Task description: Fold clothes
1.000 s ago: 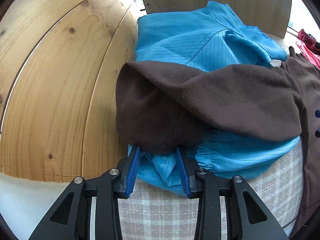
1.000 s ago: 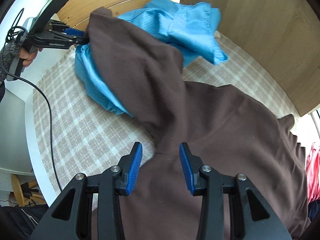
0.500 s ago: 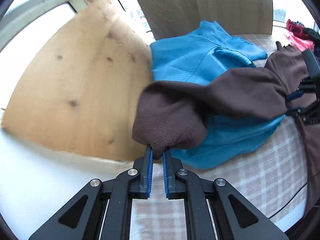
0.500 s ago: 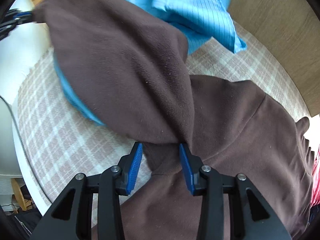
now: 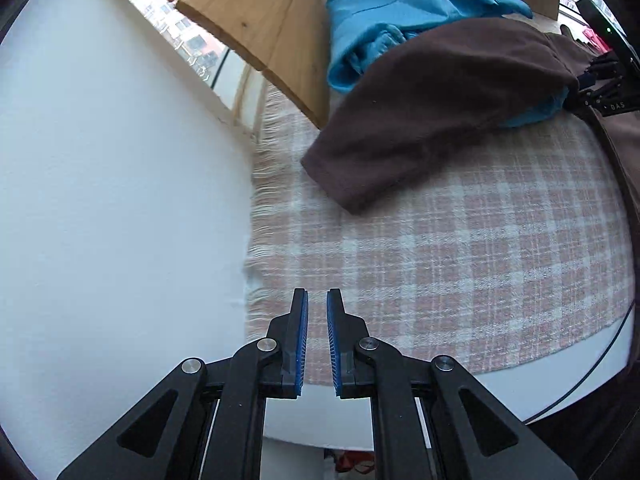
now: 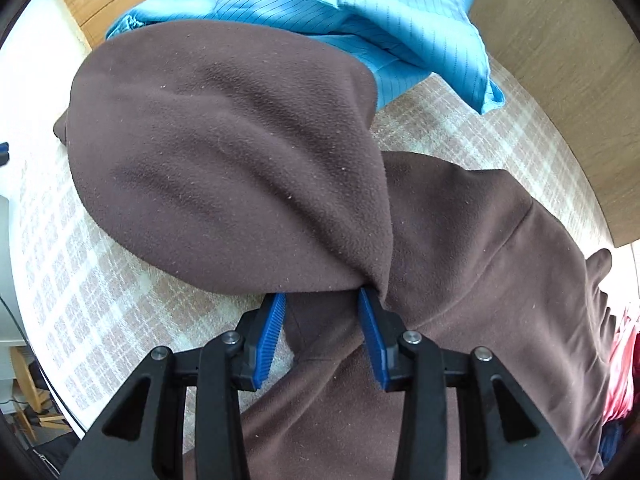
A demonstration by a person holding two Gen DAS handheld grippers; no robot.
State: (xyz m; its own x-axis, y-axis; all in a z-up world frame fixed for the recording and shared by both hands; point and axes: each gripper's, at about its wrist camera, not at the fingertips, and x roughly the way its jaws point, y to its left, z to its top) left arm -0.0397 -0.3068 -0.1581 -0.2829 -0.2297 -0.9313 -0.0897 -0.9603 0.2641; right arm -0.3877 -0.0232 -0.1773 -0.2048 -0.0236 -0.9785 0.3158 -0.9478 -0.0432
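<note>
A brown fleece garment [image 6: 460, 280] lies on the checked cloth [image 5: 460, 260]. Its sleeve [image 5: 420, 112] stretches out over a blue shirt [image 5: 384, 12], and the cuff end rests on the cloth. My left gripper [image 5: 317, 300] is nearly shut and empty, well back from the cuff, low over the cloth's fringed edge. My right gripper [image 6: 322, 300] is open, its jaws either side of the fleece where the sleeve [image 6: 224, 152] meets the body. The blue shirt also shows behind the sleeve in the right wrist view [image 6: 360, 12].
Wooden panels [image 5: 260, 20] stand behind the clothes. A white surface [image 5: 100, 180] lies left of the cloth. Pink and red clothes [image 6: 624, 360] lie at the far right. A black cable [image 5: 592, 372] hangs off the table edge.
My left gripper has let go of the brown cuff and pulled back from it; the sleeve now lies stretched out. My right gripper has moved forward around the fleece at the sleeve's base.
</note>
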